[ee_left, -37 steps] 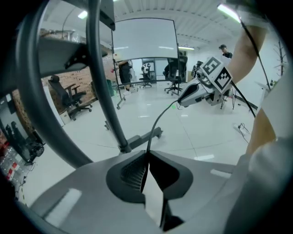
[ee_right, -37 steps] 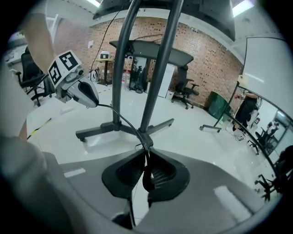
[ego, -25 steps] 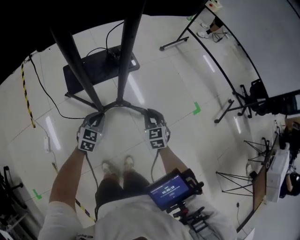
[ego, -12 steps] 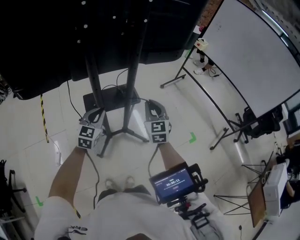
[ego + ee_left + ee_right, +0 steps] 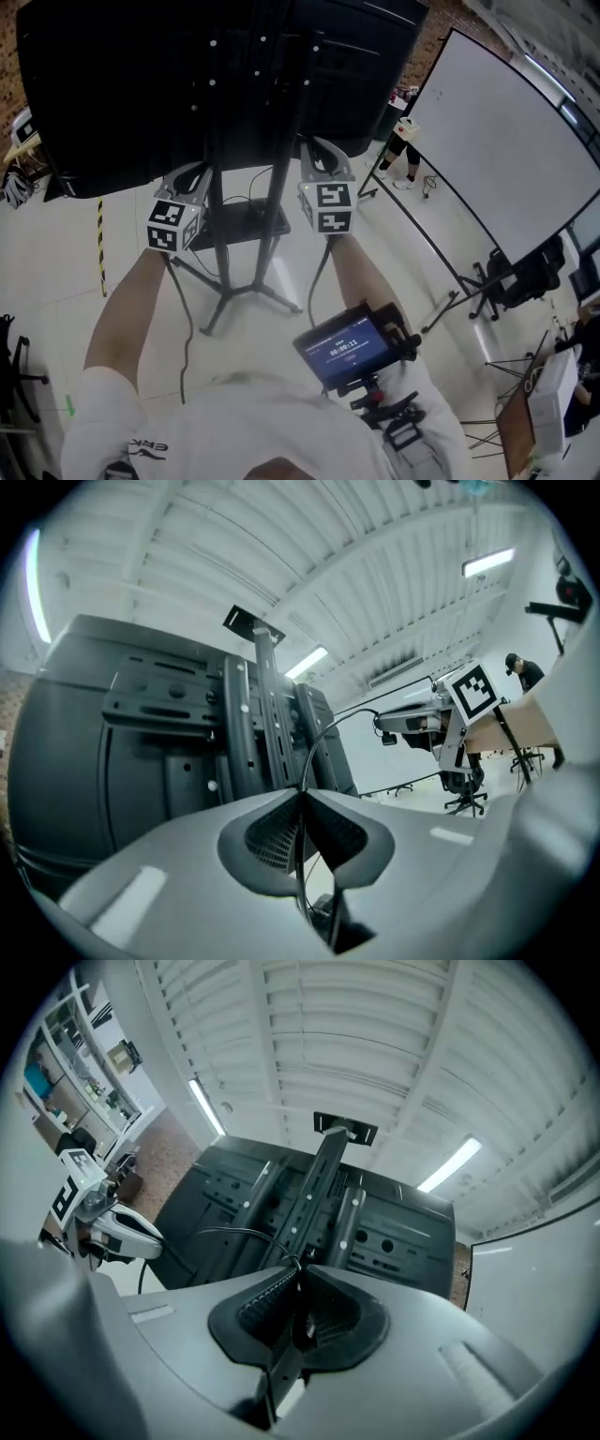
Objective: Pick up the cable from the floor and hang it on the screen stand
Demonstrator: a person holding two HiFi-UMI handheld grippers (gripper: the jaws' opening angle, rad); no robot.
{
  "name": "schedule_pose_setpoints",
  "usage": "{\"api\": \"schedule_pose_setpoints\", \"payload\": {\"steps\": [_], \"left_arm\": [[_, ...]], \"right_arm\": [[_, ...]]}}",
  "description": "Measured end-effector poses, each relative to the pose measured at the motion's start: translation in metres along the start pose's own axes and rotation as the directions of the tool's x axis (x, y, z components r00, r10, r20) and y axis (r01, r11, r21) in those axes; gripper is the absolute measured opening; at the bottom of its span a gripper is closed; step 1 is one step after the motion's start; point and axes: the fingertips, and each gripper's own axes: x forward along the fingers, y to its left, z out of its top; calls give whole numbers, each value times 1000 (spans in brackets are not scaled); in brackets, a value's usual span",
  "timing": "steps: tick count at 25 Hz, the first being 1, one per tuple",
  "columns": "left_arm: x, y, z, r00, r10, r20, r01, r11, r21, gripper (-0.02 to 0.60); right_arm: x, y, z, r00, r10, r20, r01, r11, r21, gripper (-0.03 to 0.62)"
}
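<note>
Left gripper point(image 5: 302, 794): we pinch the cable point(image 5: 322, 732) tight.
Right gripper point(image 5: 298, 1267): pinching it too.
Next: we loop it gently over the screen stand point(image 5: 262, 696).

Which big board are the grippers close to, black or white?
The black screen: the left gripper and right gripper face its back. The white board stands away at right.

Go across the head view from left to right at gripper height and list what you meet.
In order: yellow-and-black floor tape → left gripper → screen stand post → right gripper → standing person → whiteboard.
</note>
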Motion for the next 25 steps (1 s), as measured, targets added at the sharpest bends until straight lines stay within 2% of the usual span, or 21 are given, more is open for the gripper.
{"api": "schedule_pose_setpoints", "payload": {"steps": [3, 6, 13, 19, 25], "left_arm": [[3, 13, 23, 999, 23, 33, -23, 1000, 1, 25], [4, 17, 20, 999, 32, 40, -31, 999, -25, 25], [9, -10, -29, 1000, -2, 8, 3, 999, -41, 26], [20, -29, -71, 995, -57, -82, 53, 997, -59, 34], [24, -48, -127, 977, -114, -182, 100, 992, -80, 68]], "right_arm": [[15, -4, 36, 999, 2, 51, -2, 1000, 1, 44], [29, 0, 59, 997, 10, 70, -10, 1000, 0, 44], [51, 19, 76, 998, 48, 50, -46, 998, -39, 46], [57, 12, 83, 999, 26, 43, -24, 999, -34, 46], [55, 4, 95, 999, 6, 48, -3, 999, -53, 46]]}}
